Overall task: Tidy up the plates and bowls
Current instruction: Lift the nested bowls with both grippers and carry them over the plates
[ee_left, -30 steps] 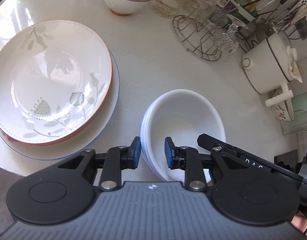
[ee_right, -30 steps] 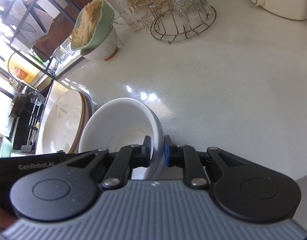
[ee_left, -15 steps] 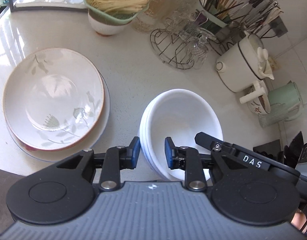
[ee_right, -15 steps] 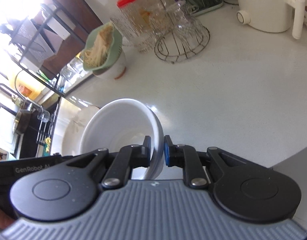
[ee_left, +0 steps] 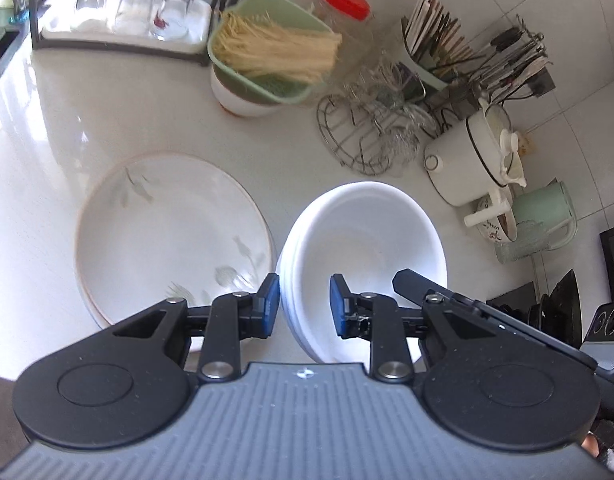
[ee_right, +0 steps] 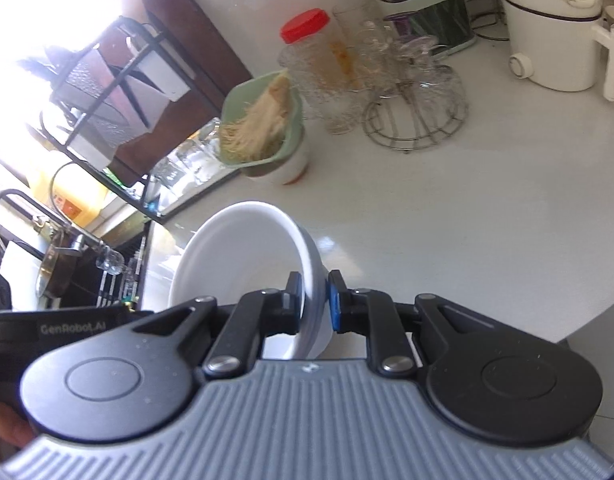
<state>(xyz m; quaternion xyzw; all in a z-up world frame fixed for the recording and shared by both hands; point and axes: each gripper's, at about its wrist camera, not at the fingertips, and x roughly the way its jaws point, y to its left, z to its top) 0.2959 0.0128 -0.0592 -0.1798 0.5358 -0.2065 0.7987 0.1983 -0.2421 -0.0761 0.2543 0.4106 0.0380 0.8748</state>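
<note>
Bowls: a nested stack of white bowls [ee_left: 367, 236] was held above the worktop [ee_left: 107, 120], just right of the plates.
Left tool [ee_left: 305, 304]: pinched the stack's left rim, one pad outside the wall, one inside the top bowl.
Right tool [ee_right: 313, 304]: clamped the opposite rim of the white bowls [ee_right: 243, 264], the wall squeezed between its pads.
Plates: a leaf-patterned plate [ee_left: 171, 236] lay on the worktop, left of the bowls; what lay under it could not be told.
Behind: a green basket of noodles [ee_left: 267, 56] sat on a white bowl; a wire rack [ee_left: 359, 136] of glassware stood right of it.
Far right: a white pot [ee_left: 471, 160] stood beside a green kettle [ee_left: 543, 216].
</note>
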